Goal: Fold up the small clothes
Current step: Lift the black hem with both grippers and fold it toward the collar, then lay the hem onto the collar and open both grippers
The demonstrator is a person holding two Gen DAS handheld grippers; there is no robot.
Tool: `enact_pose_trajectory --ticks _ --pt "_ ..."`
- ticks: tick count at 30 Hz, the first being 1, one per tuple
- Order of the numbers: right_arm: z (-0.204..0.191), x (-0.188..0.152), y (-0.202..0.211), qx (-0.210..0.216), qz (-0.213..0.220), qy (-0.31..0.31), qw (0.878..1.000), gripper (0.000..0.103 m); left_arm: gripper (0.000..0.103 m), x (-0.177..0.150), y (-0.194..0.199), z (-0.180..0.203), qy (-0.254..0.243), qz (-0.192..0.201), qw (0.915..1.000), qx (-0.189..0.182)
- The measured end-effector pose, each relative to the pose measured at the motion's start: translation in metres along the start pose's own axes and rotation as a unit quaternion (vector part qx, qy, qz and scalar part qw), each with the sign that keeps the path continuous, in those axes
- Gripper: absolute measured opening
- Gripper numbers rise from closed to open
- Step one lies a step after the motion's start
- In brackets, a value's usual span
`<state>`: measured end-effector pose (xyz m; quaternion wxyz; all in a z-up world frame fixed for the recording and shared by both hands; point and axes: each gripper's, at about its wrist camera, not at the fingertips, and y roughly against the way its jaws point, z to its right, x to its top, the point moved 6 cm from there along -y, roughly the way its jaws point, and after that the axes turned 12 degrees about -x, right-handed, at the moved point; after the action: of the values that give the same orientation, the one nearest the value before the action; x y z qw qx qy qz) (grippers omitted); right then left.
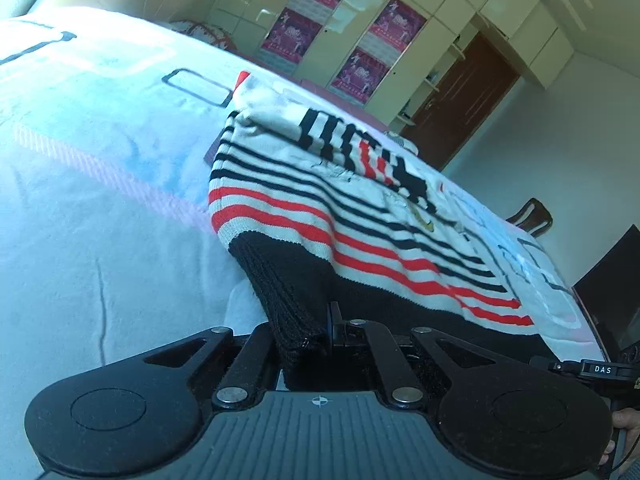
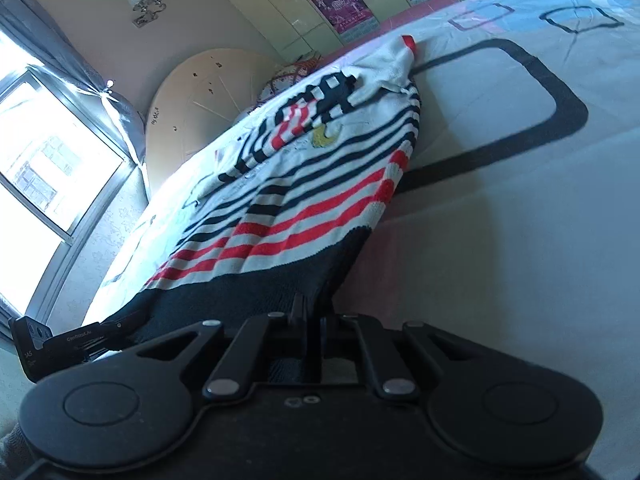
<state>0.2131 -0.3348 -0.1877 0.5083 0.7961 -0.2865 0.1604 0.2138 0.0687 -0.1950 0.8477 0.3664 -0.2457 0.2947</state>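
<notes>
I am seeing the black hem of the striped sweater point(image 1: 304, 216) covering the left gripper point(image 1: 326, 330) fingertips and bunching over the right gripper point(image 2: 310, 314) fingertips, while beyond the fingers its far sleeve is blurring and the bedspread point(image 2: 520, 208) is running off-frame.

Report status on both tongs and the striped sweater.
Left tongs shut on black hem of striped sweater. Right tongs shut on the hem too. Sweater lies on the bed sheet, hem raised. Nothing in the way.
</notes>
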Motion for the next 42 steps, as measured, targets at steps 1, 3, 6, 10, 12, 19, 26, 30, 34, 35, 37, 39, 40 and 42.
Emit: enact_pose_trajectory --ticks 1,3,6,10,12,19,26,30,34,35,37,39,40,42 --pt "0.006 -0.004 -0.006 -0.009 -0.011 -0.005 1.0 0.006 0.004 -0.007 -0.004 -0.008 0.01 -0.01 0.9999 0.006" --pt "0.017 -0.016 -0.019 -0.021 -0.03 -0.021 0.999 0.006 0.004 -0.019 -0.01 -0.018 0.029 -0.015 0.9995 -0.001" --pt "0.024 -0.017 -0.018 -0.004 -0.029 -0.059 0.998 0.007 0.004 -0.019 -0.004 -0.018 0.058 -0.002 0.9981 -0.02" --pt "0.025 -0.017 -0.018 0.007 -0.039 -0.063 0.997 0.009 0.005 -0.023 -0.003 -0.022 0.085 -0.002 0.9956 -0.039" --pt "0.028 -0.016 -0.017 0.016 -0.04 -0.078 0.996 0.013 0.009 -0.021 -0.004 -0.027 0.107 0.007 0.9933 -0.044" --pt "0.029 -0.009 -0.023 0.022 -0.04 -0.092 0.995 0.014 0.047 -0.001 -0.019 -0.032 0.132 0.027 0.9893 -0.054" --pt "0.019 -0.006 -0.01 0.001 -0.011 -0.026 1.0 0.006 0.006 -0.002 -0.015 -0.031 0.093 0.006 0.9954 -0.022" --pt "0.032 -0.011 -0.018 -0.013 -0.02 -0.027 0.999 0.005 0.006 -0.008 -0.01 -0.045 0.1 0.004 0.9949 -0.018" --pt "0.029 -0.006 -0.017 -0.007 -0.023 -0.023 0.999 0.005 0.007 -0.003 -0.012 -0.04 0.088 -0.002 0.9959 -0.019" --pt "0.029 -0.005 -0.018 -0.006 -0.024 -0.023 0.999 0.005 0.007 -0.003 -0.012 -0.041 0.09 0.0 0.9958 -0.019" --pt "0.027 -0.003 -0.013 0.001 -0.019 -0.026 0.999 0.005 0.006 -0.001 -0.008 -0.039 0.099 0.011 0.9947 -0.026" --pt "0.021 0.004 -0.004 0.008 -0.005 -0.019 1.0 0.005 0.006 0.007 -0.001 -0.031 0.089 0.029 0.9952 -0.029" --pt "0.016 0.009 0.001 0.012 0.003 -0.014 1.0 0.005 0.006 0.013 0.003 -0.027 0.087 0.038 0.9949 -0.033" --pt "0.007 0.022 0.009 0.017 0.022 0.001 1.0 0.005 0.006 0.028 0.005 -0.019 0.079 0.05 0.9948 -0.04"
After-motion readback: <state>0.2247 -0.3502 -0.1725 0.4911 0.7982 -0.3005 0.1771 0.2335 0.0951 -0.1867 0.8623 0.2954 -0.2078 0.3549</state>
